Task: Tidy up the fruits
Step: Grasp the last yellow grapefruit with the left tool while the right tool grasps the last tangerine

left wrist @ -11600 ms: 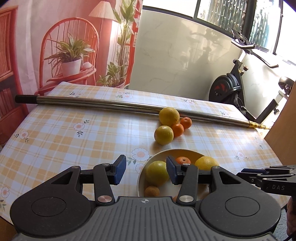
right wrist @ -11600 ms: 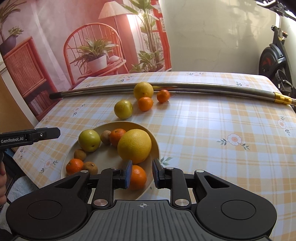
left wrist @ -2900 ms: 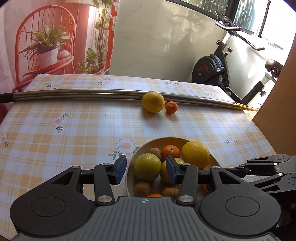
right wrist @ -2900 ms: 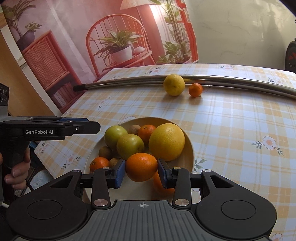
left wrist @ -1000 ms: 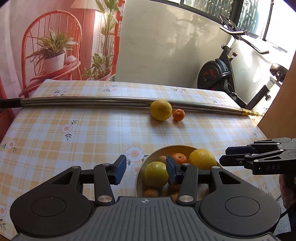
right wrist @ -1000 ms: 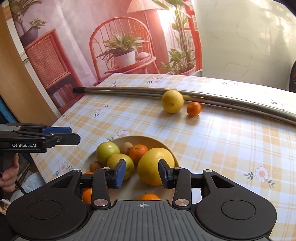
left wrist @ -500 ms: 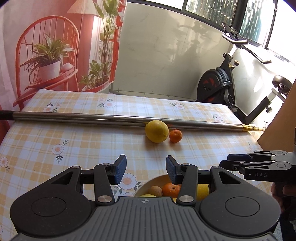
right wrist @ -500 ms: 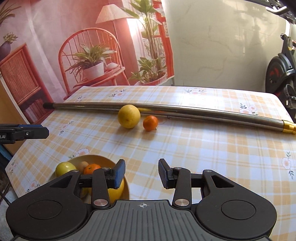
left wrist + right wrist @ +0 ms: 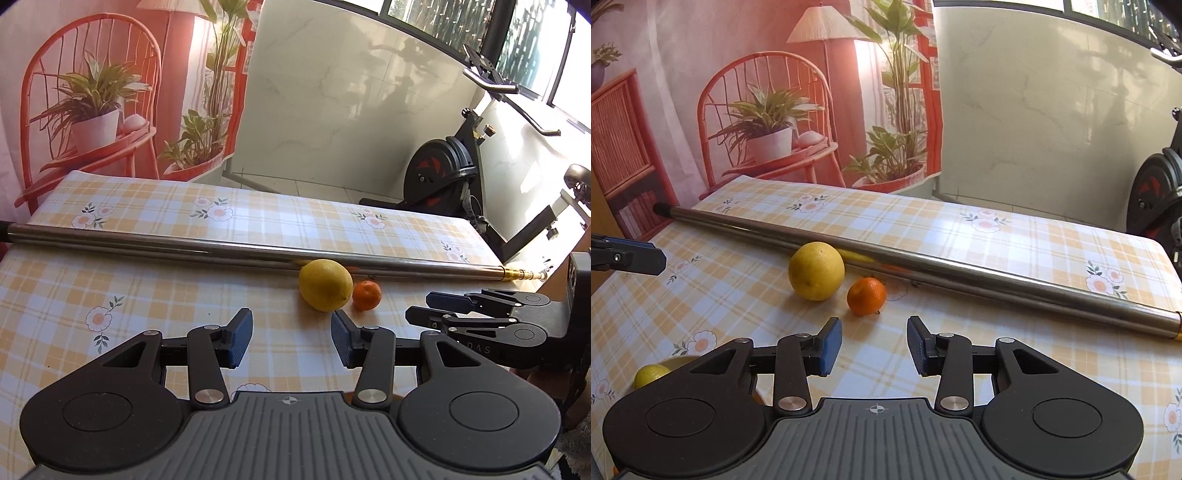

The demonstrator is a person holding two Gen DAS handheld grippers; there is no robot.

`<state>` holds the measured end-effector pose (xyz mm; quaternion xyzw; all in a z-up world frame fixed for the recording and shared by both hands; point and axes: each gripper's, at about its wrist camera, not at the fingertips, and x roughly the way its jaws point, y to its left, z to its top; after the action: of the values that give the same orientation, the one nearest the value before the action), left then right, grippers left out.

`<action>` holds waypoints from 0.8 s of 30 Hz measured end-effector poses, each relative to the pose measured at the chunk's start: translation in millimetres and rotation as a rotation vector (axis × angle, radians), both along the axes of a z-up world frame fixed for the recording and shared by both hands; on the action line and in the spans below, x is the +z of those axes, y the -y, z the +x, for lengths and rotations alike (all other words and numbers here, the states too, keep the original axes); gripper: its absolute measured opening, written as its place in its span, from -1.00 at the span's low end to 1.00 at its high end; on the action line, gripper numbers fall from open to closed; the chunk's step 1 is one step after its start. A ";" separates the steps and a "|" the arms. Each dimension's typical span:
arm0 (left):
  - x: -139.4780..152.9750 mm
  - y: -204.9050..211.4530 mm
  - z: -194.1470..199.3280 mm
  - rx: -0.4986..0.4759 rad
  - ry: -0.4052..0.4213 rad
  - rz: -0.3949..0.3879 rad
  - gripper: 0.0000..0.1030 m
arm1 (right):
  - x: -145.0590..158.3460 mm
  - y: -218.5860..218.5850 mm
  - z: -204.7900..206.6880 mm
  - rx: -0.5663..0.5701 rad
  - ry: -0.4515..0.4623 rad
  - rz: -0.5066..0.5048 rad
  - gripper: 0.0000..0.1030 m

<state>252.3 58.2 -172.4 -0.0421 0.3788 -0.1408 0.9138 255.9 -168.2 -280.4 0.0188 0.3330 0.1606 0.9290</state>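
Round yellow citrus (image 9: 816, 271), small glossy mandarin (image 9: 866, 296)

both views are bright and sharp, with strong daylight coming from the windows (image 9: 524, 40) at the upper right. the shiny long metal pole (image 9: 923, 258) shows glare and the pale marble-like wall (image 9: 351, 110) carries soft shadows. straight lines bend near the edges from the fisheye lens.
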 end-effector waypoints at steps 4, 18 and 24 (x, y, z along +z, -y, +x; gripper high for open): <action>-8.3 1.0 10.2 0.017 -0.016 -0.002 -0.04 | -9.4 -11.1 22.1 0.018 0.014 -0.034 -0.29; -16.8 12.6 41.5 0.043 -0.049 -0.048 -0.04 | -36.3 -35.4 62.4 0.066 -0.023 -0.067 -0.39; -24.6 27.6 57.5 0.034 -0.073 -0.074 0.00 | -34.9 -23.9 54.9 0.034 -0.024 -0.016 -0.40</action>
<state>309.8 30.7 -197.0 -0.0873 0.4056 -0.1373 0.8995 310.8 -144.3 -315.3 0.0074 0.3455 0.1735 0.9222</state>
